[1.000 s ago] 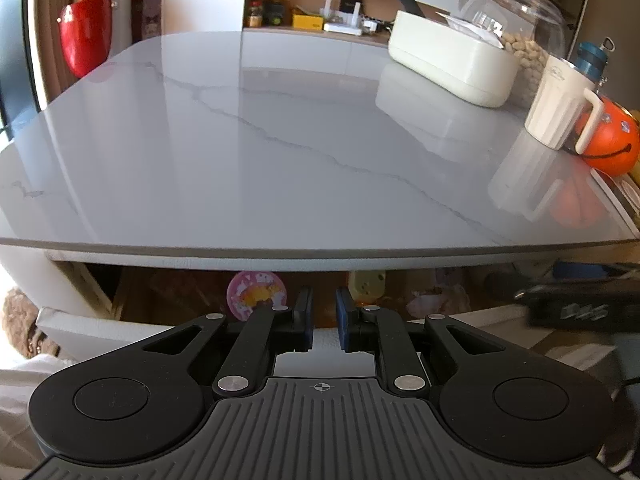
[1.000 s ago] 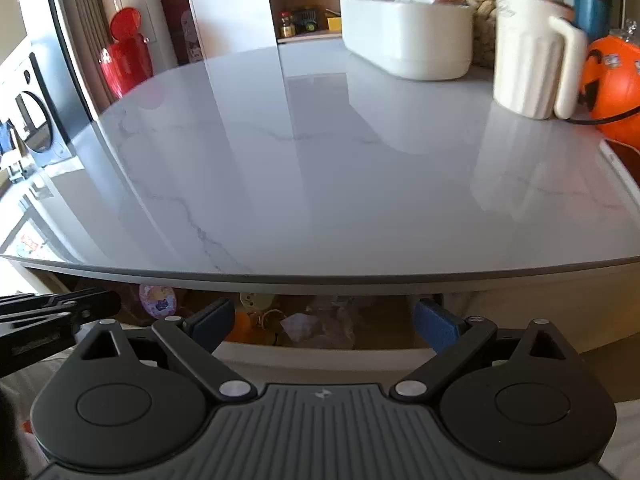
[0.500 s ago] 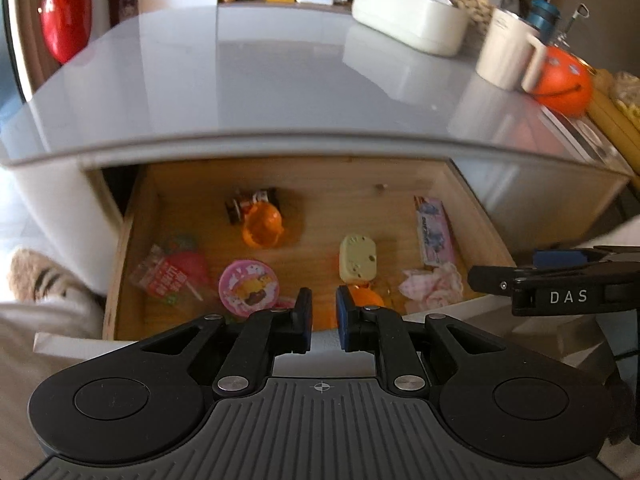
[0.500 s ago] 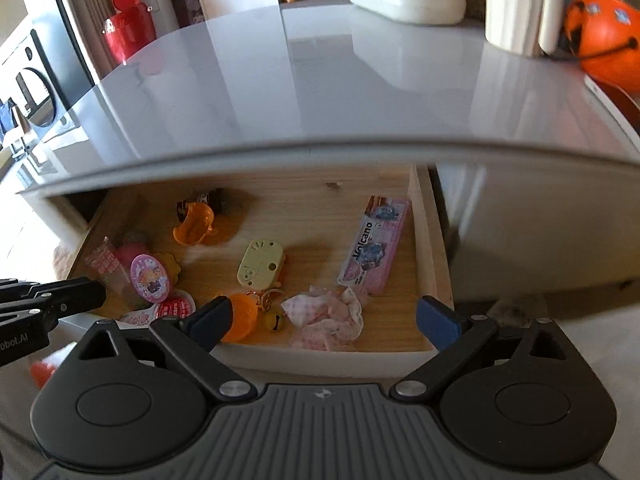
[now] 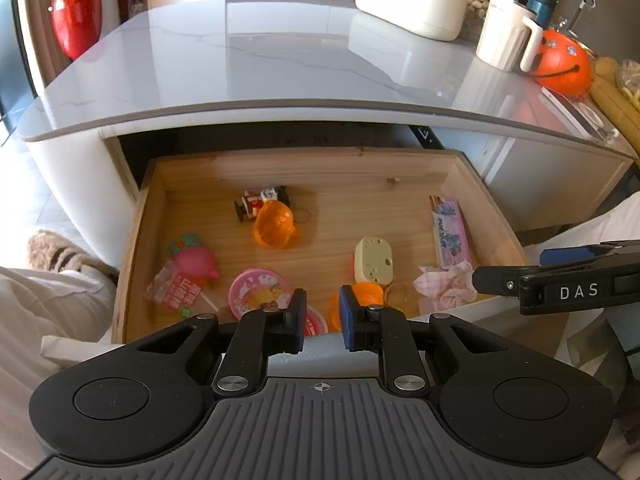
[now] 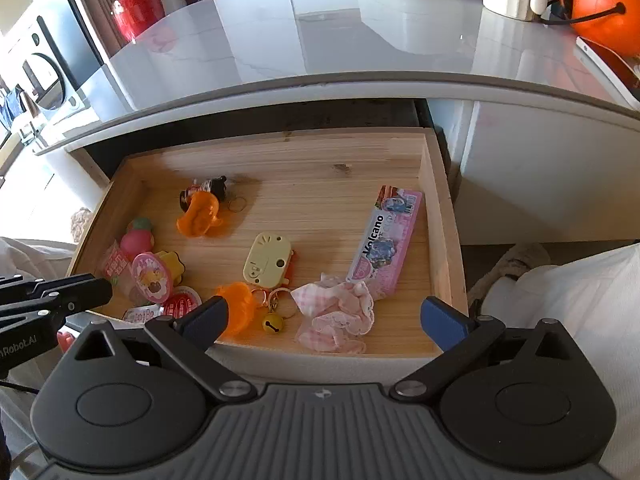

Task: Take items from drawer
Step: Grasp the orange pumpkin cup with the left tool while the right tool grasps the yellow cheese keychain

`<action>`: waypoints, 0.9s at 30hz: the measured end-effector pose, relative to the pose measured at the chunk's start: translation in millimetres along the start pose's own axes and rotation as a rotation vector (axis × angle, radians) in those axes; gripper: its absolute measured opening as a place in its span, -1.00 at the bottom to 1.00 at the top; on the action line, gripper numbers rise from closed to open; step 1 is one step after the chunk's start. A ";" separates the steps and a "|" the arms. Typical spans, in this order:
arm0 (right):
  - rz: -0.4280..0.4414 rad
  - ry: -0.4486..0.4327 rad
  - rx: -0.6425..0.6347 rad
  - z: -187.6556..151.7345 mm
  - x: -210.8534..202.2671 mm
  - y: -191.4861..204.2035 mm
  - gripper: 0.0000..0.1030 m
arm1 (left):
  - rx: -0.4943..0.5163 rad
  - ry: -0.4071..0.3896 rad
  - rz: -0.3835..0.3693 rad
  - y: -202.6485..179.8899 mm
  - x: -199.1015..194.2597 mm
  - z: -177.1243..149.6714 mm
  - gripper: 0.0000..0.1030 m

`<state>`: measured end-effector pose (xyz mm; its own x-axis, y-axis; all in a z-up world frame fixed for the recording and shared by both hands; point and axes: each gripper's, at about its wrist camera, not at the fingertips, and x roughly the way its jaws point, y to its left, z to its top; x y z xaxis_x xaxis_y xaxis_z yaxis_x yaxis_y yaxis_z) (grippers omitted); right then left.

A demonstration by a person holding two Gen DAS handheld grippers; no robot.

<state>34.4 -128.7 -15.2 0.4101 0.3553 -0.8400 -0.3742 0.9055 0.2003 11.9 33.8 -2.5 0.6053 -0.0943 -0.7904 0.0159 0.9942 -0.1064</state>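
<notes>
Over the open drawer (image 6: pixel 434 200), items strewn across its floor, we hover the wide-open, empty right gripper (image 6: pixel 324 316) and should descend squarely on the pink cloth (image 6: pixel 340 316) at twelve o'clock, while the left gripper (image 5: pixel 322 316), just opening, holds nothing.

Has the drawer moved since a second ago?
Yes. The drawer has slid out from under the countertop, toward the camera; earlier only a sliver showed beneath that edge.
</notes>
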 end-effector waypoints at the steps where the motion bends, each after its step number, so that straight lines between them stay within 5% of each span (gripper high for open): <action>1: 0.002 0.000 -0.001 -1.9 3.8 0.3 0.99 | 0.003 -0.003 -0.002 2.0 -2.9 -2.6 -0.61; 4: 0.004 0.012 -0.003 0.9 9.3 -0.6 0.95 | 0.037 -0.005 -0.029 4.1 -3.9 -3.1 -0.63; 7: 0.074 0.067 -0.022 14.1 16.9 -2.6 0.65 | 0.084 -0.004 -0.085 13.5 -4.2 7.4 -0.63; 10: 0.082 0.004 -0.109 34.1 15.4 -3.2 0.65 | 0.177 -0.023 -0.064 25.4 1.1 31.0 -0.63; 14: 0.141 0.013 -0.304 63.5 29.4 -0.7 0.65 | 0.233 0.085 -0.053 37.5 41.6 66.0 -0.63; 18: 0.094 0.021 -0.476 75.8 54.0 7.7 0.65 | 0.276 0.158 -0.033 40.7 86.7 87.4 -0.63; 27: 0.206 0.136 -0.361 87.0 83.1 -13.3 0.60 | 0.291 0.313 0.002 44.8 165.5 99.9 -0.59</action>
<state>145.8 -91.0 -43.8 0.1919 0.4645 -0.8646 -0.7138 0.6706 0.2018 192.3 67.9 -77.8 0.3355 -0.0590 -0.9402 0.2661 0.9633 0.0345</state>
